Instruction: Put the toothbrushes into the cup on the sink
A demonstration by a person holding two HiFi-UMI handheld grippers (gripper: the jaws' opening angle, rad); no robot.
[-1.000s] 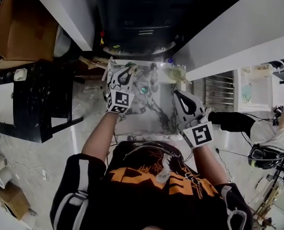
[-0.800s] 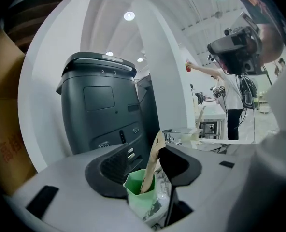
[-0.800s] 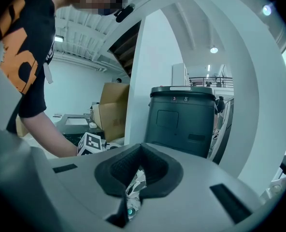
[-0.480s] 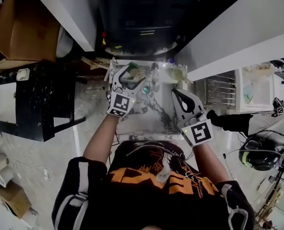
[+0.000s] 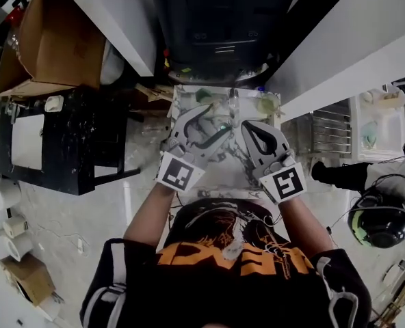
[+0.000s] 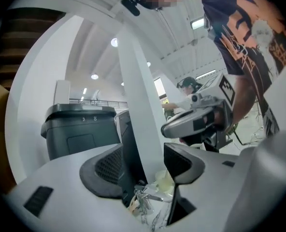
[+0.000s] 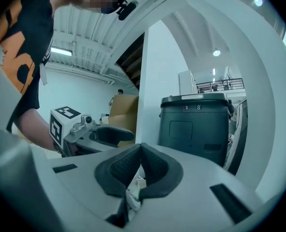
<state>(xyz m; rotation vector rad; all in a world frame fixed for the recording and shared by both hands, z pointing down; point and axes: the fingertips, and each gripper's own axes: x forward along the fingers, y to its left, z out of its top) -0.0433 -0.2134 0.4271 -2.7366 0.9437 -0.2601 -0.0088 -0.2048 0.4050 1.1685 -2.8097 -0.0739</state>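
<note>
Toothbrushes: none made out for sure in any view, too small in head view, none in either tool. Prob. light, thin, stiff plastic w/ smooth handle, so apt to swivel between pads. Best taken mid-handle, clear of bristles, then lowered end-first. Target cup (image 5: 267,104): pale green, at back right corner of sink (image 5: 223,173), right of faucet (image 5: 231,102). Prob. light & easy to tip, so no knocking the rim. Another greenish thing (image 5: 204,96) at back left corner; cup or not, can't tell.

Left tool (image 5: 209,123): over the basin, jaws wide apart & closing a little, nothing between pads. Right tool (image 5: 247,127): just beside it, jaws pressed together, empty.

Head view only: whole layout, w/ both tools over the marbled sink and the cup in its corner.

Left gripper view only: faucet (image 6: 144,198) & pale cup (image 6: 164,180) seen low thru the open gap, right tool (image 6: 196,122) off to the right.

Right gripper view only: pads meeting w/ nothing clamped, dark bin (image 7: 196,124) & cardboard box (image 7: 123,111) beyond.
</note>
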